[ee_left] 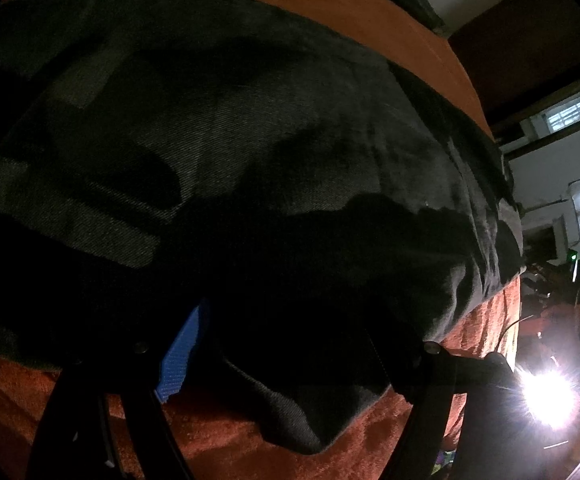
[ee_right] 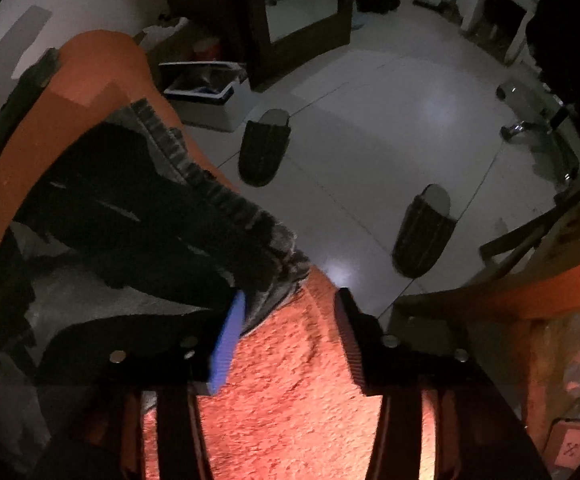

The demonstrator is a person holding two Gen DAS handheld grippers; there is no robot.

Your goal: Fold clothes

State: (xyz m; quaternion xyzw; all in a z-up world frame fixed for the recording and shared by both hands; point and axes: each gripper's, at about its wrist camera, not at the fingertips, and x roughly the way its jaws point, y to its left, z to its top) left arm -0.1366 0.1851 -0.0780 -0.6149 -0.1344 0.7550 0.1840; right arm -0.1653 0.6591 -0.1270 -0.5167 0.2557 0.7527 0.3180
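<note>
Right wrist view: my right gripper (ee_right: 290, 320) stands released, jaws well apart, with only orange blanket (ee_right: 290, 380) showing in the gap between them. No earlier picture is on hand to compare. The blue pad (ee_right: 227, 348) on the left finger lies just against the ribbed hem (ee_right: 225, 204) of the dark garment (ee_right: 137, 216); the black finger on the other side is clear of any cloth. The garment spreads away up and to the left across the blanket, its ribbed edge running along the bed's near side. Beyond the bed edge the pale tiled floor (ee_right: 370, 100) carries two dark slippers (ee_right: 263, 148), set apart from each other, a white box (ee_right: 209, 96) near a dark-framed mirror (ee_right: 302, 12), and something chromed at the right that I cannot identify.

Left wrist view: my left gripper (ee_left: 290, 344) is buried in shadow. One blue pad (ee_left: 179, 354) shows at lower left, and the black finger at lower right sits at the cloth's edge. Dark fabric (ee_left: 249, 140) of the garment fills the space between the fingers, but the picture is too dark to show whether the pads press on it, so I cannot tell if this gripper is clamped or loose. The cloth has a visible twill weave, bunches in a fold just below the fingers, and covers most of the blanket, which shows as an orange band along the top and a rougher strip at the bottom. A bright lamp (ee_left: 546, 392) glares at lower right; windows (ee_left: 570, 110) sit beyond the bed.
</note>
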